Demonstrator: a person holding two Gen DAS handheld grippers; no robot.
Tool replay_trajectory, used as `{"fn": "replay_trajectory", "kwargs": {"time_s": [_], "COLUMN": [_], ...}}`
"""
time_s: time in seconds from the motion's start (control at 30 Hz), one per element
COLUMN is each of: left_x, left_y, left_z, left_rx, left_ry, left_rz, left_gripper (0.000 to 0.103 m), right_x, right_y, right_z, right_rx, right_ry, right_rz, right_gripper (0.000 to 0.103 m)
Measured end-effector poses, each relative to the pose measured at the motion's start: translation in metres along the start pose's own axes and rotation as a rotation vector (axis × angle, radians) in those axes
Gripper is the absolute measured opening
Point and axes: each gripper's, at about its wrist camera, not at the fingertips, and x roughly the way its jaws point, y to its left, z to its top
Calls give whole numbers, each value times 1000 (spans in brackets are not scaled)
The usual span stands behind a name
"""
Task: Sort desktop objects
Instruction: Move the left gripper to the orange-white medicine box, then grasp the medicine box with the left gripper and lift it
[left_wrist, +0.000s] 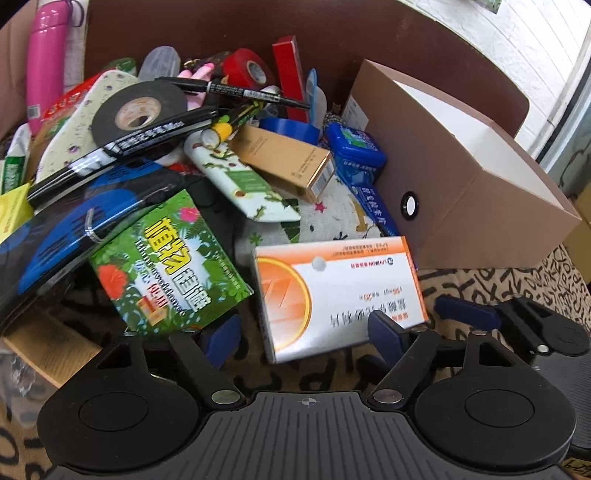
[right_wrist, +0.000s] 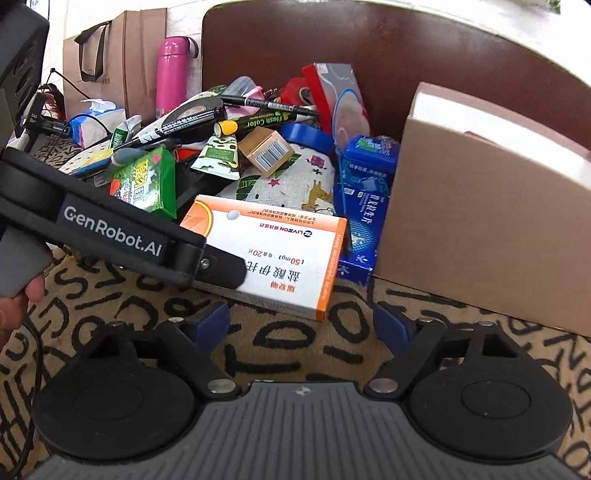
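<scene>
Pills box (left_wrist: 340, 295), white and orange, lies flat on the lettered cloth (right_wrist: 295, 343) in the middle of the left wrist view, between my left gripper (left_wrist: 306, 332) fingers, which are spread wide and hold nothing. In the right wrist view my right gripper (right_wrist: 301, 325) is spread too, just below the box. The brown cardboard box (right_wrist: 480, 229) sits at the right, near the messy pile.
</scene>
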Motion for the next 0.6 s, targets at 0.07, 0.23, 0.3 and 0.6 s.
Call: {"fn": "replay_trajectory", "kwargs": {"time_s": [0.07,0.23,0.3,0.6], "left_x": [1,4,2,-18], "left_y": [-2,-7,-5,-9], "left_z": [2,2,2,-13], "left_rx": [14,31,17,13], "left_ry": [1,12,14,40], "left_rz": [-6,-12,-19,-49], "left_gripper": [81,71,66,61], "right_x": [3,4,0,-28], "right_y": [-2,-1,0,7], "right_z": [2,5,4,-5], "right_rx": [8,9,5,17], "right_ry": [1,7,7,33], "right_rz": [21,51,40,38], "right_gripper": [80,70,67,62]}}
